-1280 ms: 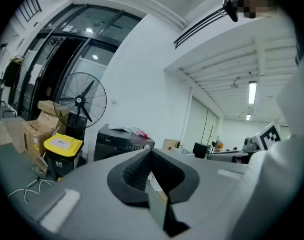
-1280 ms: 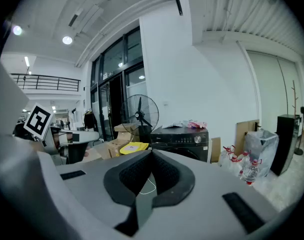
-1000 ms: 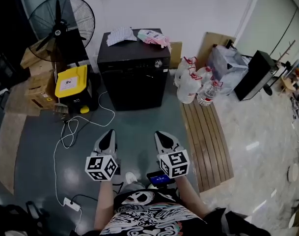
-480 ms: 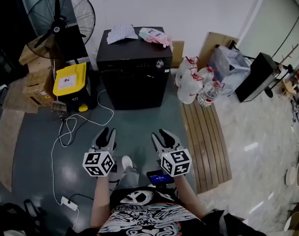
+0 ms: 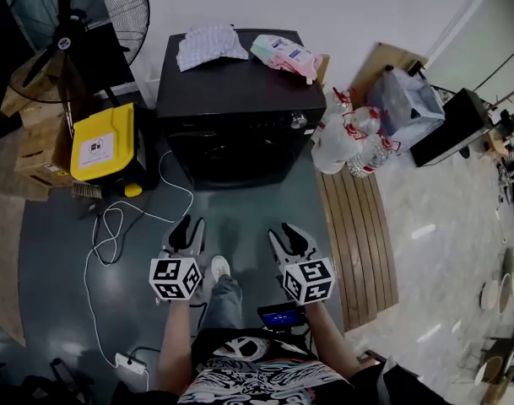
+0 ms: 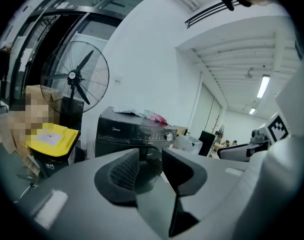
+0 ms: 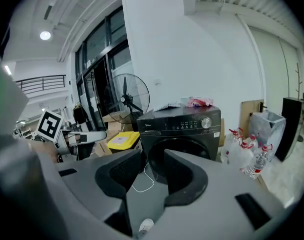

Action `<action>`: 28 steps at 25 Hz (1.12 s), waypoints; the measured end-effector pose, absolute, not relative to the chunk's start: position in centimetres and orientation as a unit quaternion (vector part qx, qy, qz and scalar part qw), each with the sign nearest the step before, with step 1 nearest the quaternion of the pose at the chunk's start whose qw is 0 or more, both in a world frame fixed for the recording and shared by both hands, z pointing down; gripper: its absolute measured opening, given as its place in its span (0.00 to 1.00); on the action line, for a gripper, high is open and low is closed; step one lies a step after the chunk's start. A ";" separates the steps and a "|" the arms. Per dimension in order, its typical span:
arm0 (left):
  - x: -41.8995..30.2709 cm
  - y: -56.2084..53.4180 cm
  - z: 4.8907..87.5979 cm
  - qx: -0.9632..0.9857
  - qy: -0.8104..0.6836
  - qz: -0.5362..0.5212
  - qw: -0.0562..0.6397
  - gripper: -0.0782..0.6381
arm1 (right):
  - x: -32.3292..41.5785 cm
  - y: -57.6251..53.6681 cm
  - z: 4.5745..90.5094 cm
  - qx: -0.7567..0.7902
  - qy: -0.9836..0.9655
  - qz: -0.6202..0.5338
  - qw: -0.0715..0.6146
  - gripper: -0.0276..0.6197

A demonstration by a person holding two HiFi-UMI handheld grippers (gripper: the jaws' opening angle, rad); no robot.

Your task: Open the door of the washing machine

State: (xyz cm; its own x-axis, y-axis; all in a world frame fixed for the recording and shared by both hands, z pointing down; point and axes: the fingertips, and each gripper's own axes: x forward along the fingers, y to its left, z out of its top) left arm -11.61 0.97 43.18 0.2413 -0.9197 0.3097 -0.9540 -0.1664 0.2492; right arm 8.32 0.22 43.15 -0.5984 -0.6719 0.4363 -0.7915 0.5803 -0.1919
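Observation:
The black front-loading washing machine (image 5: 240, 99) stands against the back wall, and its round door (image 5: 238, 157) is closed. Both grippers hang in the air over the floor, well short of the machine. My left gripper (image 5: 186, 228) and my right gripper (image 5: 289, 233) point at it, side by side. The jaws of both are opening and nothing is between them. Past the jaws of the left gripper (image 6: 151, 156) I see the machine (image 6: 134, 129). Beyond the right gripper (image 7: 152, 159) the door (image 7: 184, 151) shows under the control panel.
A standing fan (image 5: 67, 24), cardboard boxes and a yellow-lidded bin (image 5: 100, 146) crowd the machine's left. Big water bottles (image 5: 349, 137) and a wooden slatted board (image 5: 358, 234) lie on its right. A white cable (image 5: 113, 226) loops across the floor. A cloth (image 5: 206, 45) and a pink packet (image 5: 286, 56) rest on top.
Both grippers' jaws have gone from shut to parted. The person has stepped toward the machine, which now looks larger, and both grippers have come forward with them.

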 end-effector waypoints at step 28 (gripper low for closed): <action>-19.9 -23.1 68.1 0.814 -0.493 0.188 0.242 0.40 | -1.2 -17.4 58.8 0.446 -0.820 0.279 0.225 0.27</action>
